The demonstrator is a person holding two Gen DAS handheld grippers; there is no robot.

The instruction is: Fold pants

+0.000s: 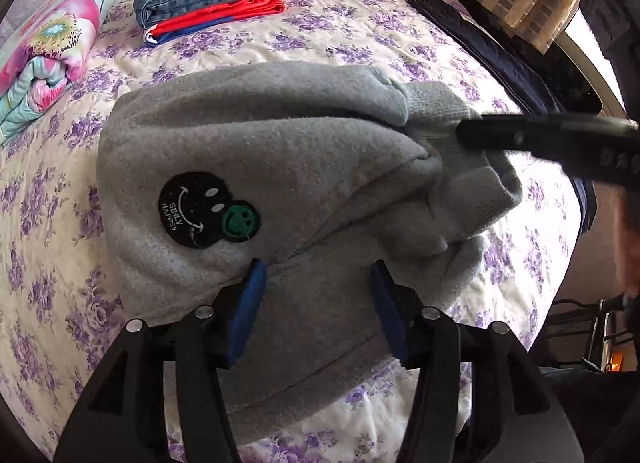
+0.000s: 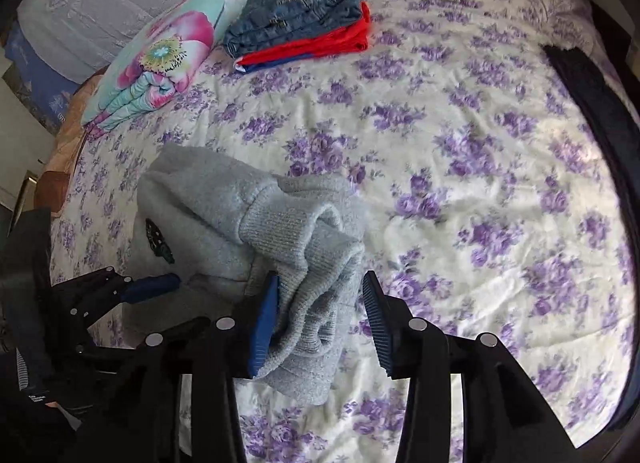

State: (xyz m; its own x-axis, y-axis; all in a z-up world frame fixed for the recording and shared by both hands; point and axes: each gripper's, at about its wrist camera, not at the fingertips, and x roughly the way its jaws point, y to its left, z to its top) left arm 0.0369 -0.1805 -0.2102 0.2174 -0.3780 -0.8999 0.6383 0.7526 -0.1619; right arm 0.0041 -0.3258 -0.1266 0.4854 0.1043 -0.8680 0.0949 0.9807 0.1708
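Gray pants [image 1: 260, 151] near edge hidden behind left gripper [image 1: 318, 303]; patch txt blurry.

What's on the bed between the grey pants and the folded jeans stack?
Nothing: only bare floral bedspread separates the grey pants from the jeans stack, clearest in the right wrist view.

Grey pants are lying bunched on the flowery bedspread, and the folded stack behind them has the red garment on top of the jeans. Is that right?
Not quite. The jeans lie on top of the red garment, not under it; the right wrist view shows this plainly. The rest holds: the grey pants lie bunched on the flowery bedspread, with the stack behind them.
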